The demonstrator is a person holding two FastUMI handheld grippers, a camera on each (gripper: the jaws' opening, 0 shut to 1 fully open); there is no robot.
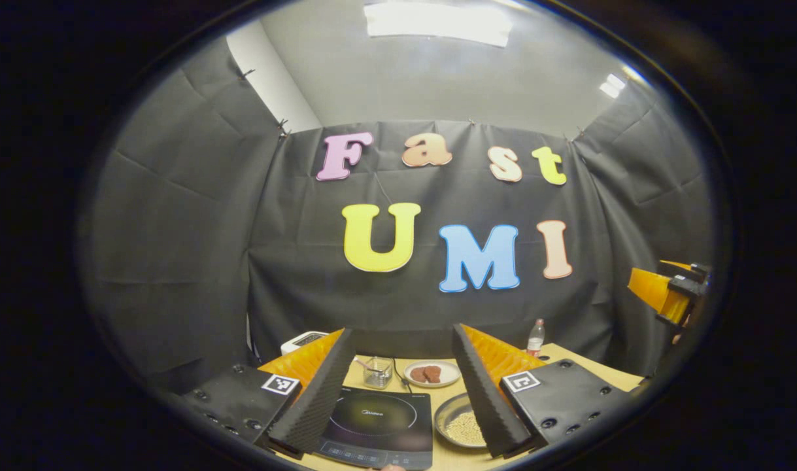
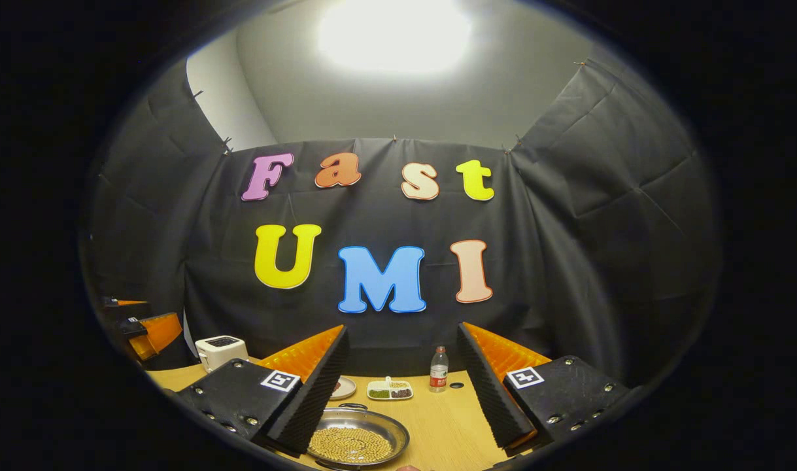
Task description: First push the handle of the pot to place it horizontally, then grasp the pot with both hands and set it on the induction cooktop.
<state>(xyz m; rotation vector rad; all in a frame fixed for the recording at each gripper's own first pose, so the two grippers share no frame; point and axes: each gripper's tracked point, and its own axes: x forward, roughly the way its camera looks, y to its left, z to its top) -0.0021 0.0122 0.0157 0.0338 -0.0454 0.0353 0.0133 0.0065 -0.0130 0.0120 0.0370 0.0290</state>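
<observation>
Two plates (image 1: pixel 432 373), bottle (image 1: pixel 535 337), toaster (image 2: pixel 221 350), jar (image 1: pixel 377 371)

A light wooden worktop (image 2: pixel 450 418) carries a black induction cooktop (image 1: pixel 378 418), a metal pot (image 2: pixel 357 439) of pale grains beside it, a plate (image 1: pixel 432 373), a glass jar (image 1: pixel 377 371), a bottle (image 2: pixel 439 370), a divided dish (image 2: pixel 390 390) and a white toaster (image 2: pixel 220 350)

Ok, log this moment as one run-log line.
left claw: open, above induction cooktop | right claw: open, above pot | pot: on table, not on cooktop
</observation>
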